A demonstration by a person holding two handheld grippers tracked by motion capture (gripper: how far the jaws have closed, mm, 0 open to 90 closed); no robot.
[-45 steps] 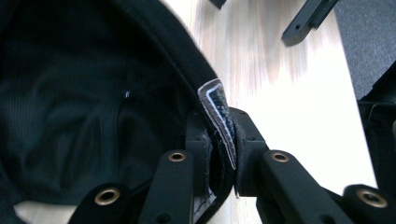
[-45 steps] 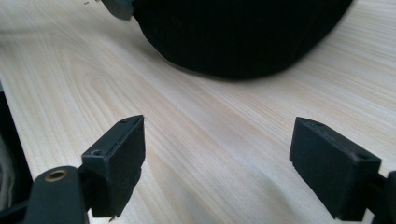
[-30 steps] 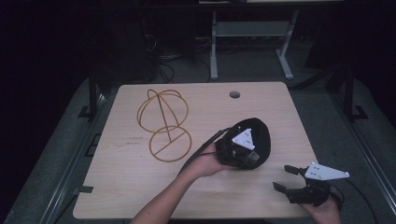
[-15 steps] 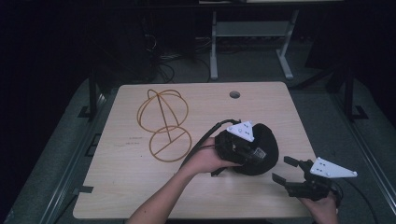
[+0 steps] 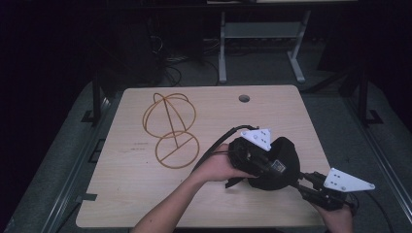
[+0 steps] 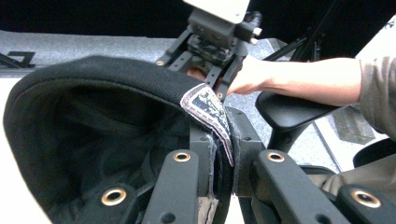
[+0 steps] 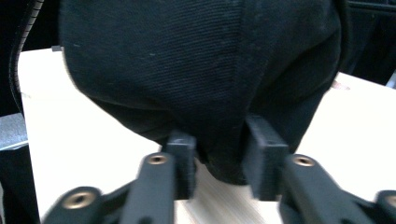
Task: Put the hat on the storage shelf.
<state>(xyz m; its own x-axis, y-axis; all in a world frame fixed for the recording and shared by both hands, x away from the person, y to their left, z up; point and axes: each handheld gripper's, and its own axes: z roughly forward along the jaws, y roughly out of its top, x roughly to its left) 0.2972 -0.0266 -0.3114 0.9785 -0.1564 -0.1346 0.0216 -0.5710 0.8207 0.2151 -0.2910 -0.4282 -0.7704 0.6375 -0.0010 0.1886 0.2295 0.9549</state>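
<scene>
Lifted a little and swung toward the right gripper (image 5: 305,182) since the earlier frame, the black cap (image 5: 279,165) now hangs just above the bench (image 5: 126,174), whose wire hat stand (image 5: 170,128) lies well off to the left gripper's far side. Right gripper jaws have just been closing, and they now pinch a low fold of the cap's crown between them. Clamped tight together on the cap's inner band, right at the woven label (image 6: 208,109), the left gripper (image 5: 243,158) carries the weight.

Doing this step well looks to mean holding both grips firm and keeping the fabric lightly stretched between them (a slack crown would likely sag and snag on the wire), then steering the open side toward the stand.

From the left gripper view comes the hollow inside of the cap and the other hand (image 6: 254,74) beyond its rim; the right gripper view gives the outer weave and the pinched fold; the high view alone places the cap against the stand.
</scene>
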